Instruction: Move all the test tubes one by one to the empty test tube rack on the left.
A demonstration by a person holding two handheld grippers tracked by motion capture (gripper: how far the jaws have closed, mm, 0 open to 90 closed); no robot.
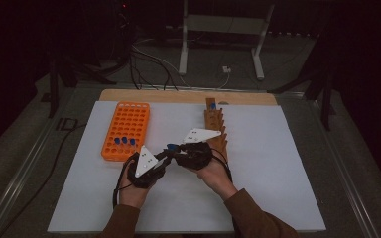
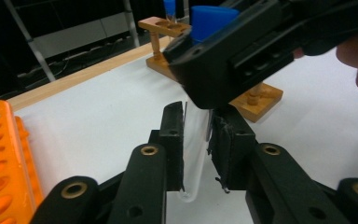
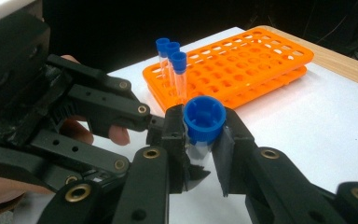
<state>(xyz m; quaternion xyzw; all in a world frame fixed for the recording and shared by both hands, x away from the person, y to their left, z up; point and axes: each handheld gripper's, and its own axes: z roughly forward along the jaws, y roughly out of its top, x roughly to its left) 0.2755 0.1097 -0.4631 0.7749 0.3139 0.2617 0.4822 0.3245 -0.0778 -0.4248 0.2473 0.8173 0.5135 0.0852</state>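
A clear tube with a blue cap (image 1: 170,147) hangs between my two grippers above the white mat. My left gripper (image 2: 196,116) is shut on the tube's clear lower part (image 2: 196,149). My right gripper (image 3: 200,122) is shut on the same tube just under its blue cap (image 3: 204,116). In the high view the left gripper (image 1: 162,156) and right gripper (image 1: 177,150) meet tip to tip at the middle of the mat. An orange rack (image 1: 129,124) lies to their left, and a wooden rack (image 1: 216,126) stands just behind the right hand.
Three blue-capped tubes (image 3: 170,58) stand in the near rows of the orange rack (image 3: 251,60). The white mat (image 1: 268,163) covers a wooden board (image 1: 178,95). A blue-capped tube stands at the wooden rack's far end (image 2: 168,25). Cables and a white stand lie on the floor beyond.
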